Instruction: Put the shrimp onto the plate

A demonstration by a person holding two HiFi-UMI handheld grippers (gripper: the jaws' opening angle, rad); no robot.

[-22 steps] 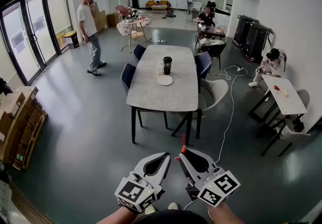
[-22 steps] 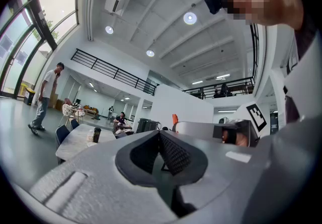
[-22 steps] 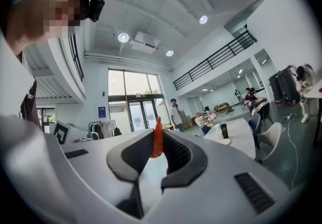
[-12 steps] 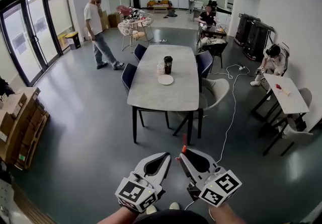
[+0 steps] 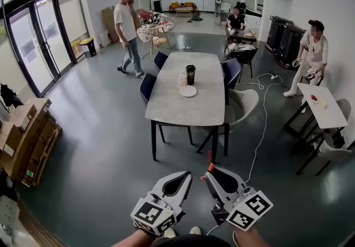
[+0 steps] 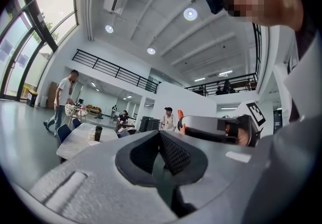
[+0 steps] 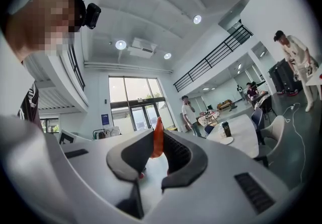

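The right claw (image 5: 209, 172) is pinched on the orange shrimp (image 7: 158, 140), whose end pokes past the tips, seemingly carried low and close to the body; the left claw (image 5: 186, 175) is closed on nothing; the white plate (image 5: 188, 91) sits well apart on the grey table (image 5: 180, 110), beside a dark cup (image 5: 190, 73).

The shrimp (image 7: 158, 138) is a small, narrow orange-red piece. It stands upright, pinched between the fingers (image 7: 177, 153) of the right gripper (image 5: 209, 172), and its pointed tip pokes out above them. It is held over the floor (image 5: 105, 157), well apart from the bench (image 5: 183, 112). The plate (image 5: 188, 91) is small, round and white, and lies flat on the bench's far half, about midway between the long edges.
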